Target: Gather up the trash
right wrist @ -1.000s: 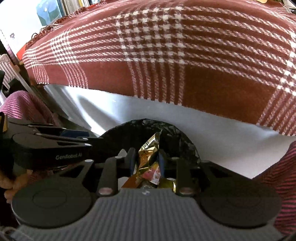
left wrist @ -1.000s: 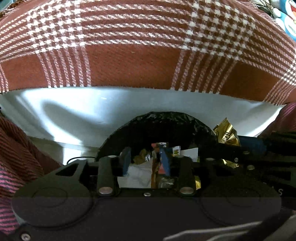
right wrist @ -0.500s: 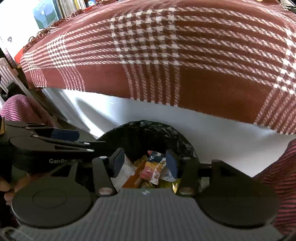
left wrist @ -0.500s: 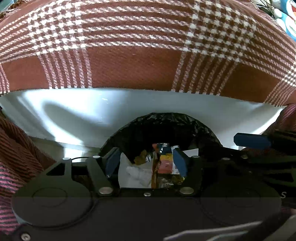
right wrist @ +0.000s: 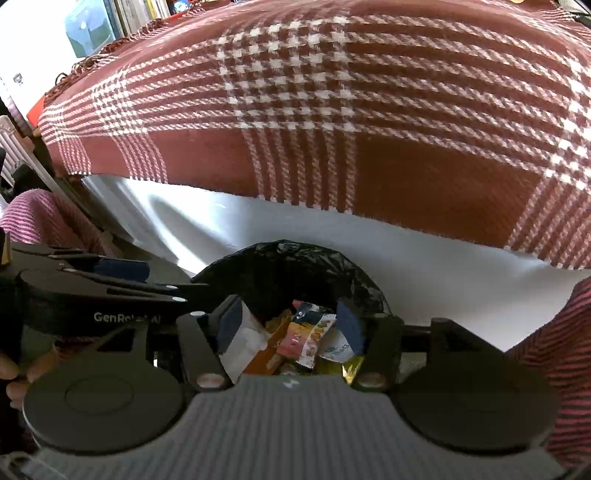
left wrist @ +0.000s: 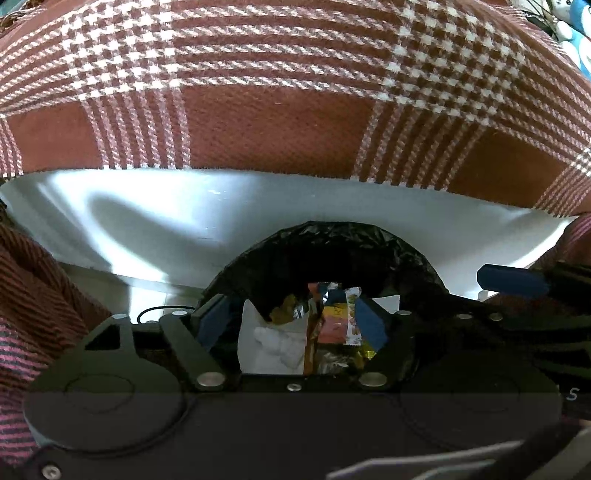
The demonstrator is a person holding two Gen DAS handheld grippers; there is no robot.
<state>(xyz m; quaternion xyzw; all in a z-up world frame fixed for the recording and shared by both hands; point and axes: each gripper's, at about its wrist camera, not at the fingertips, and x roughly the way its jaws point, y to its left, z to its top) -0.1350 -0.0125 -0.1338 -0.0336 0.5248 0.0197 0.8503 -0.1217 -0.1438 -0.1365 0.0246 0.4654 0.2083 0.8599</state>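
Two grippers hang side by side above a bin lined with a black trash bag [left wrist: 332, 247], both pointing steeply down into it. On the left gripper [left wrist: 291, 321] the jaws have just been opening; its blue pads [left wrist: 369, 321] now stand wide apart and press on nothing, with only the bin's contents visible through the gap. The right gripper [right wrist: 290, 325] has likewise just been opening, its blue pads [right wrist: 349, 325] spread and holding nothing. Inside the bag lies the collected trash: a crumpled white tissue [left wrist: 269, 339] on the left side, an orange-and-red snack wrapper [right wrist: 308, 338] near the middle, gold foil wrappers [right wrist: 351, 363] lower right, and a small white packet with blue print [right wrist: 336, 347] just beside the snack wrapper. In the right wrist view the left gripper's black body crosses the left edge, held by a hand [right wrist: 14, 373] whose fingers show beneath it. Behind the bin runs a white surface [left wrist: 147, 221], and over it drapes a rust-red and white plaid blanket [left wrist: 277, 122]. Pink-and-dark striped sleeves [right wrist: 569, 350] frame both views at the sides. Books and a blue box [right wrist: 88, 29] sit far back at the upper left.
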